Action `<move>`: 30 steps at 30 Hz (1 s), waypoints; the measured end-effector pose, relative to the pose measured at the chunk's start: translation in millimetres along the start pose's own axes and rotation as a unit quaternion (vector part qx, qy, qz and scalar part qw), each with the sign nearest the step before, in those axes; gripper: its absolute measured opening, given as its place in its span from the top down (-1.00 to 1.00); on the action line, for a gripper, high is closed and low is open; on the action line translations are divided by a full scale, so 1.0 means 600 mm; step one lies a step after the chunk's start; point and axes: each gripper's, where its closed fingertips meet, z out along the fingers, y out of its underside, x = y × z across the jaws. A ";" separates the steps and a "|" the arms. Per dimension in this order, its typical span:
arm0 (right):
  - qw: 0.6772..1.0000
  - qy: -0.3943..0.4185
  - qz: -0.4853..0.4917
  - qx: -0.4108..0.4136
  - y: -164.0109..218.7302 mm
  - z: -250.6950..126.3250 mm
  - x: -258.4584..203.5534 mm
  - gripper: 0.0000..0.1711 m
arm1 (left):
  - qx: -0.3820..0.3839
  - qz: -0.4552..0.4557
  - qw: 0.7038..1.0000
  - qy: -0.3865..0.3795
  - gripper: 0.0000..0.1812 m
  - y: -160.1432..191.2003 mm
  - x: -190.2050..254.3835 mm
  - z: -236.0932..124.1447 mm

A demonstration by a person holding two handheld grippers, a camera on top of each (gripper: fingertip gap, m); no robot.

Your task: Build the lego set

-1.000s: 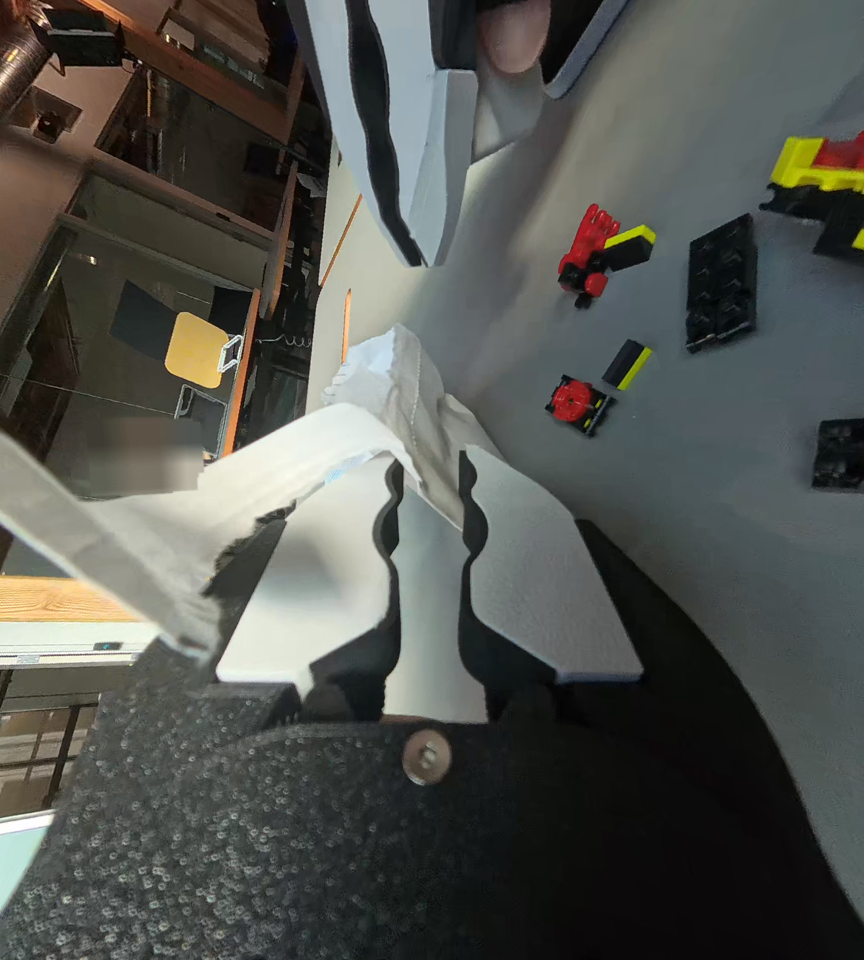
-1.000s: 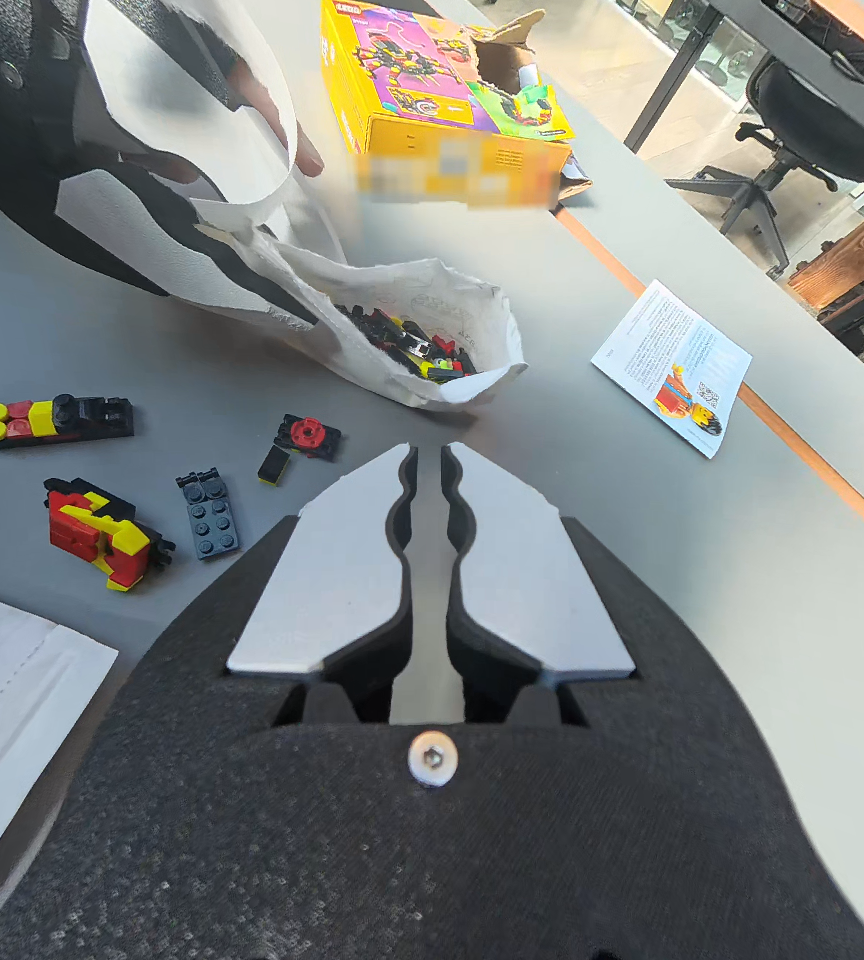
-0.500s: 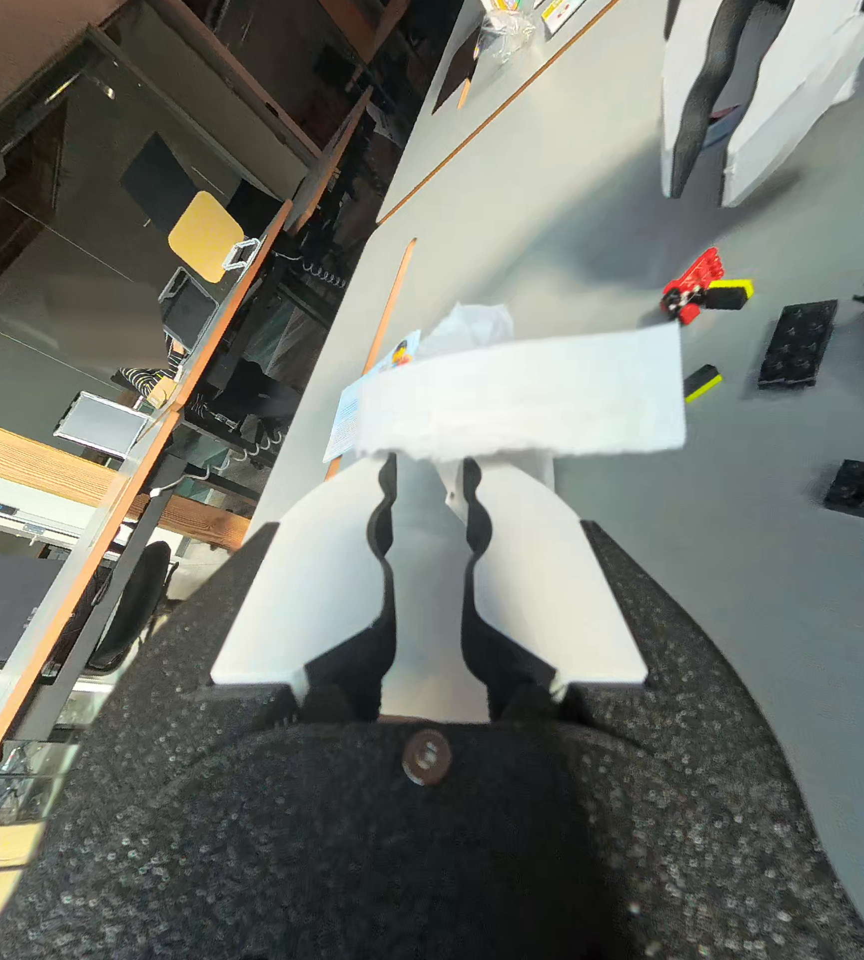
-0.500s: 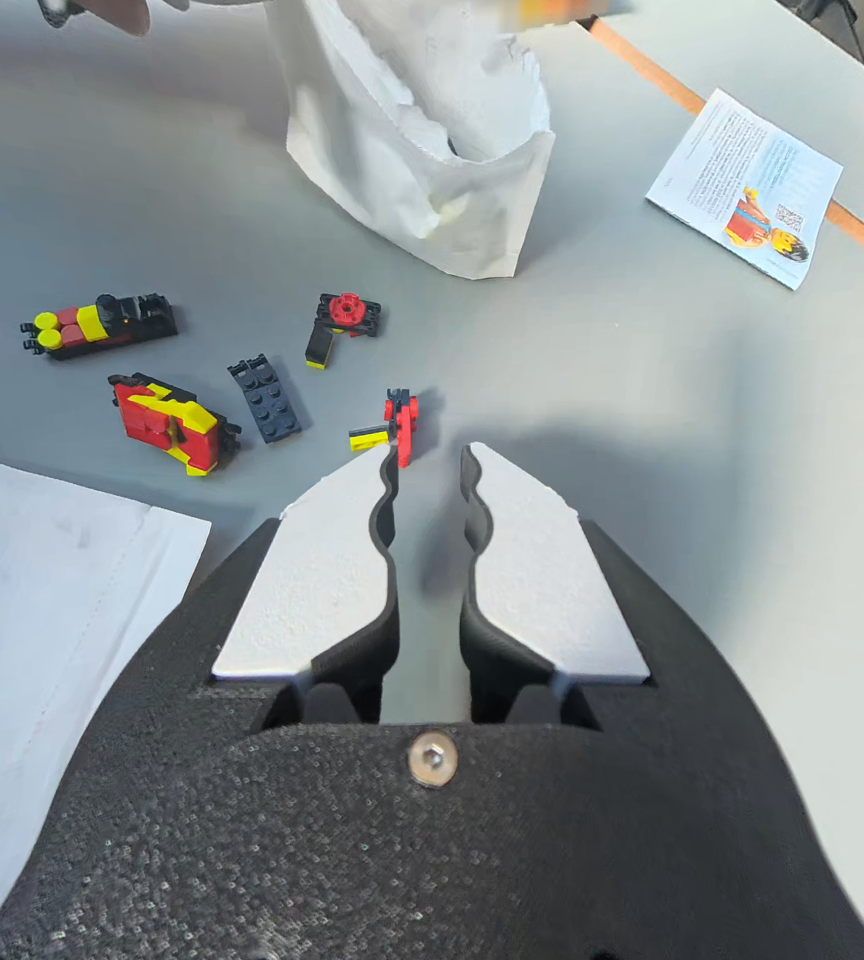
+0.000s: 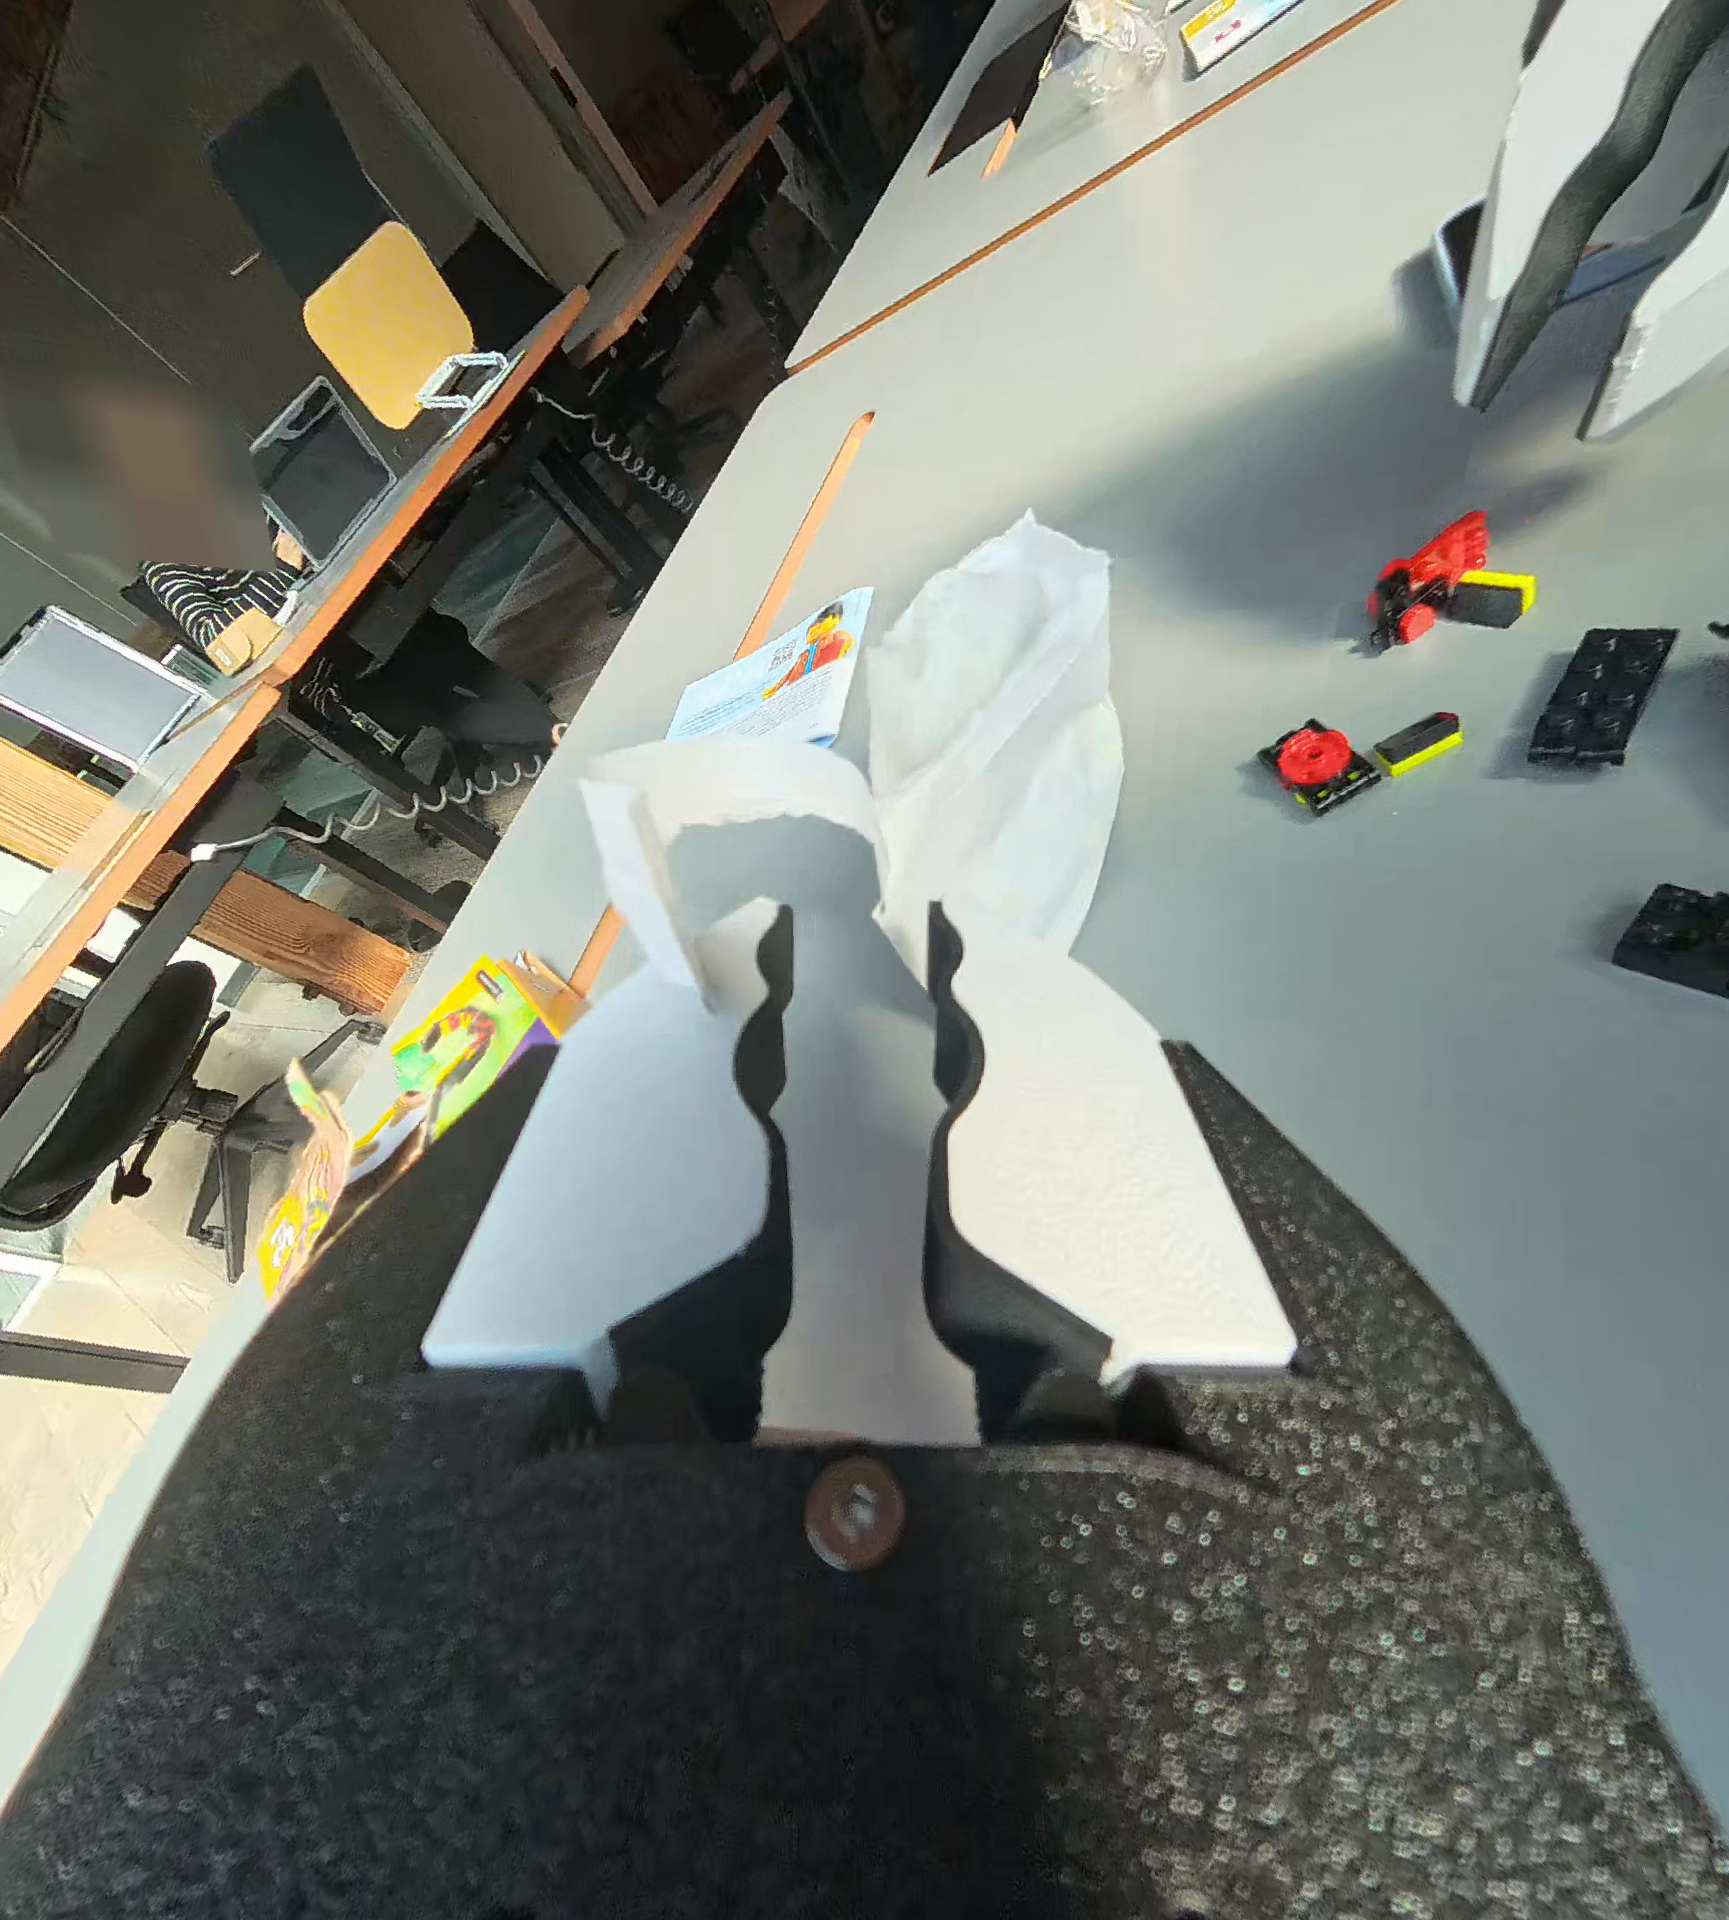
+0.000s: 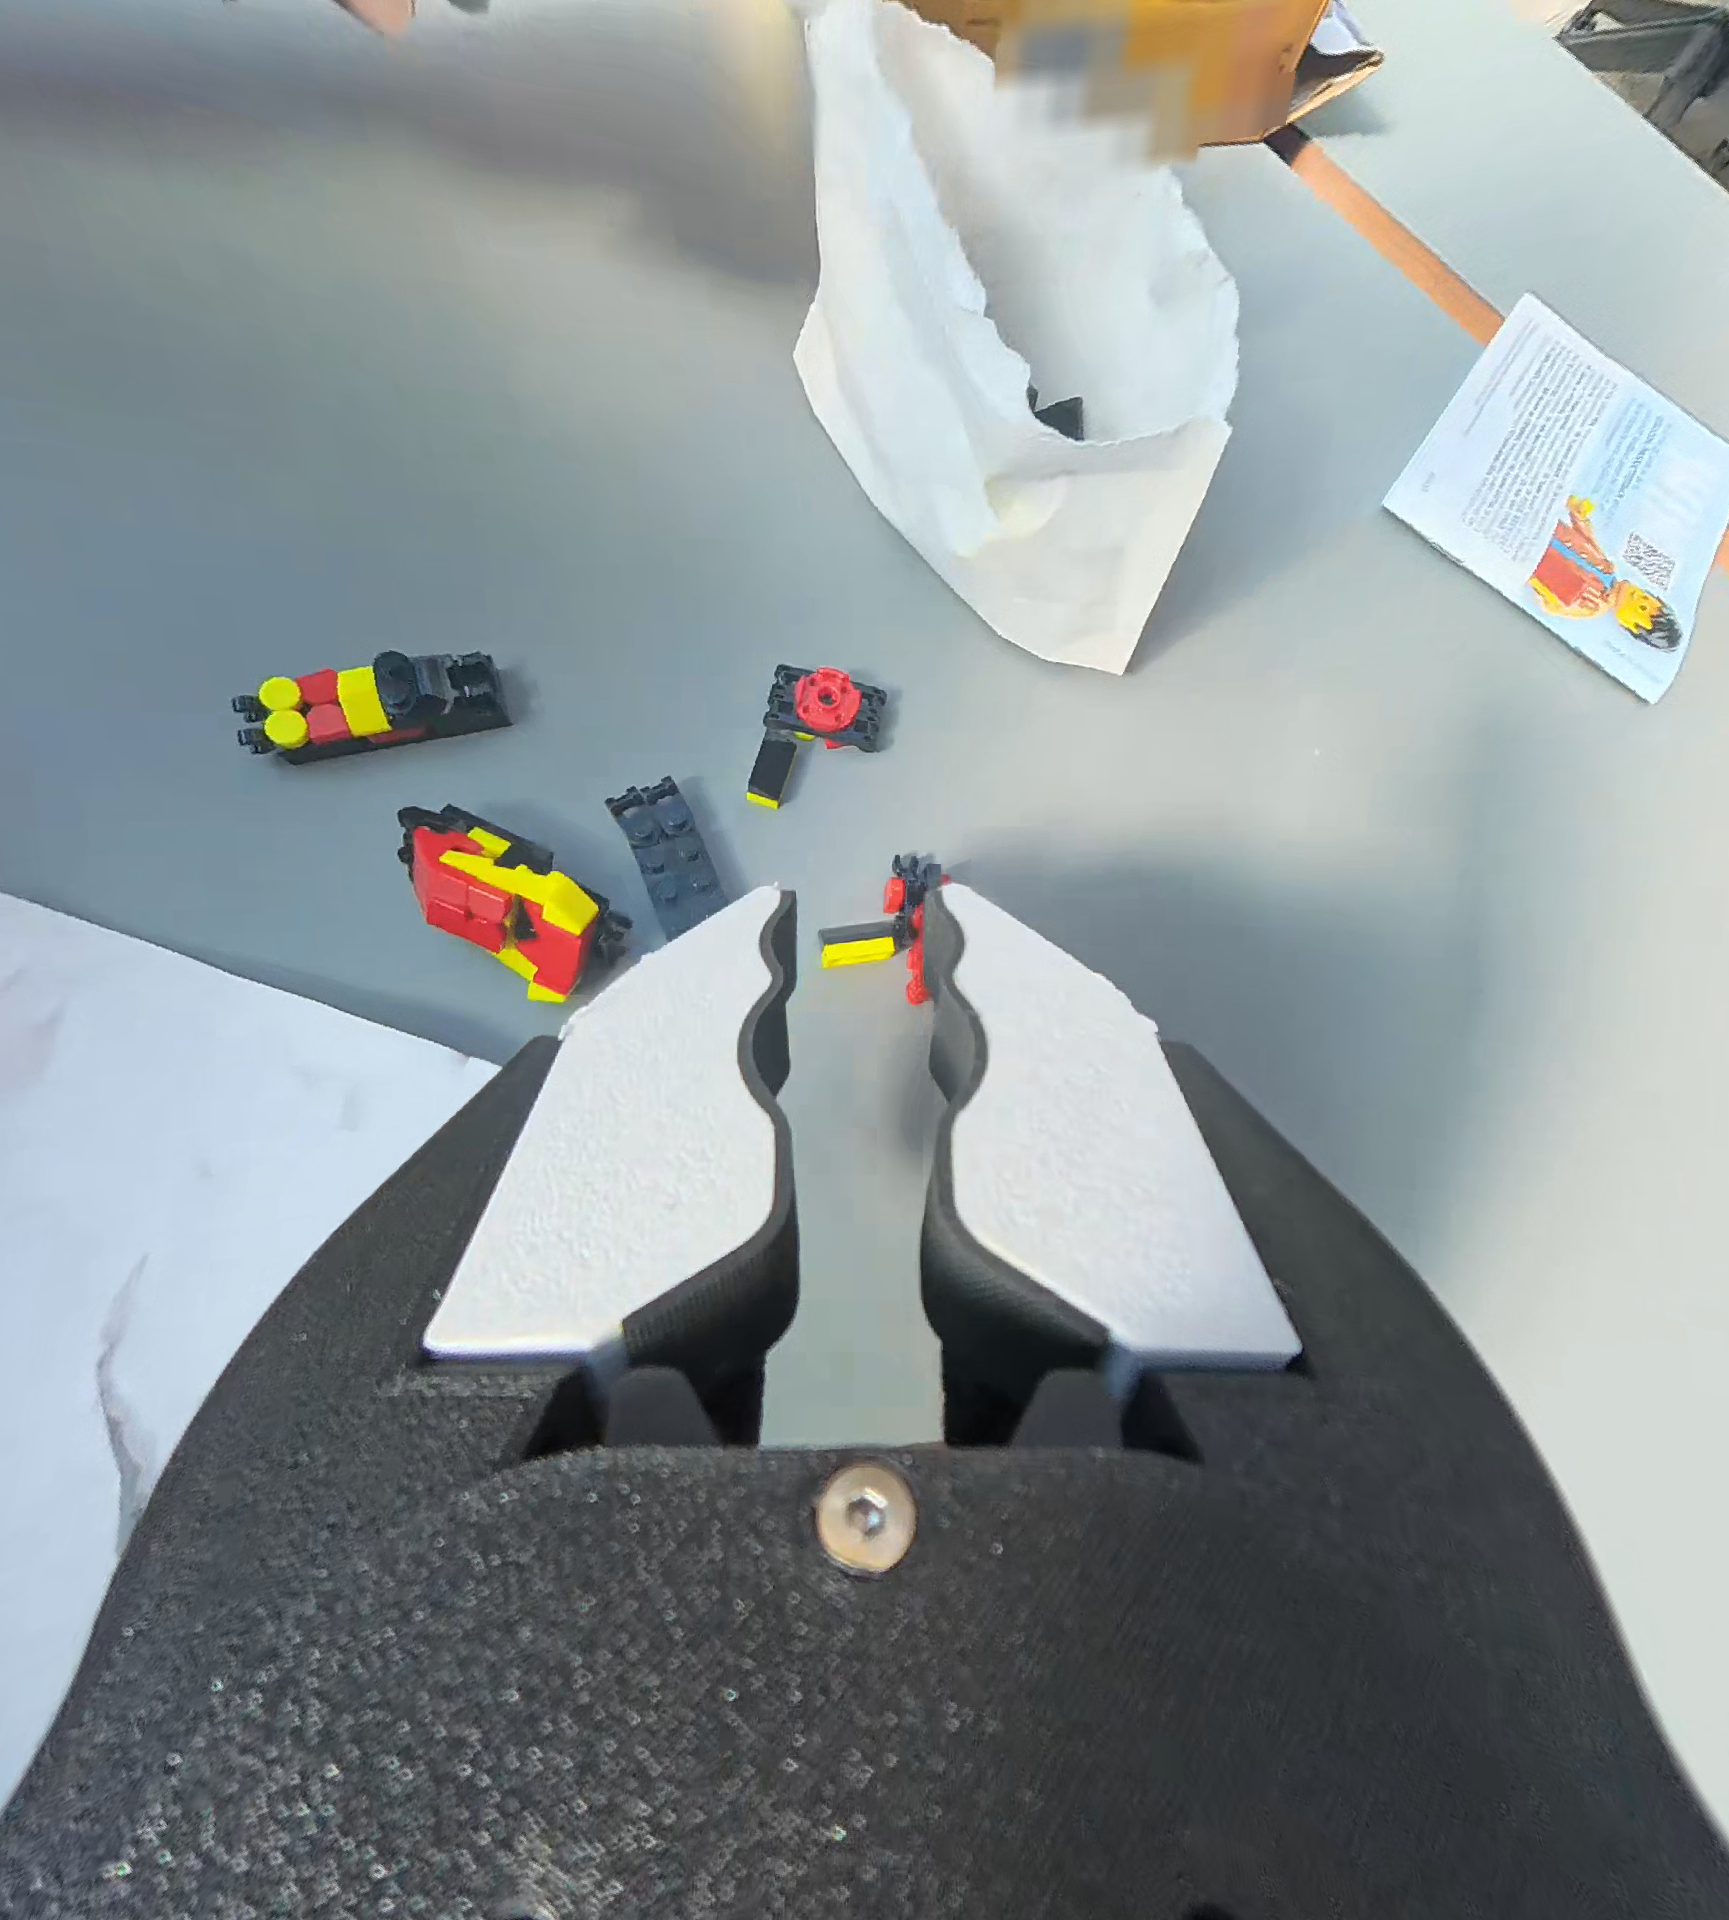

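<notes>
Lego pieces lie on the grey table (image 6: pixel 1359 935): a black, red and yellow assembly (image 6: pixel 372 707), a red and yellow assembly (image 6: pixel 507 914), a dark plate (image 6: pixel 673 852), a red round piece (image 6: pixel 829 707) and a small red-and-yellow piece (image 6: pixel 881 935). My right gripper (image 6: pixel 860 904) is open, with its tips on either side of that small piece. It also shows in the left wrist view (image 5: pixel 1535 410). My left gripper (image 5: pixel 860 914) is open behind the white paper bag (image 5: pixel 995 727). The bag's torn flap (image 5: pixel 735 790) curls against its left fingertip.
The bag (image 6: pixel 1026 416) stands upright with dark pieces inside. A leaflet (image 6: pixel 1566 499) lies to its right and a yellow box (image 6: pixel 1151 62) stands behind it. A white paper sheet (image 6: pixel 112 1143) lies at front left. The table edge (image 5: pixel 424 1039) runs on the left. There is about 20 centimeters between the tips of the two grippers. From my right tips it is roughly 6 centimeters to the dark plate (image 6: pixel 673 852); from my left, 15 centimeters. The left camera catches it too, in the left wrist view (image 5: pixel 1580 726). About 8 centimeters separates my right fingertips from the red round piece (image 6: pixel 829 707). The left camera catches it too, in the left wrist view (image 5: pixel 1315 756).
My right gripper has opened and moved down to the small red-and-yellow piece. The bag went from tipped over to standing upright, and my left gripper has drawn back from it.
</notes>
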 end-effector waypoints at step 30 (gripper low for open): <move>0.965 -0.071 -0.039 0.251 -0.163 -0.032 -0.064 0.94 | 0.199 -0.149 0.954 0.167 0.72 -0.145 0.124 -0.018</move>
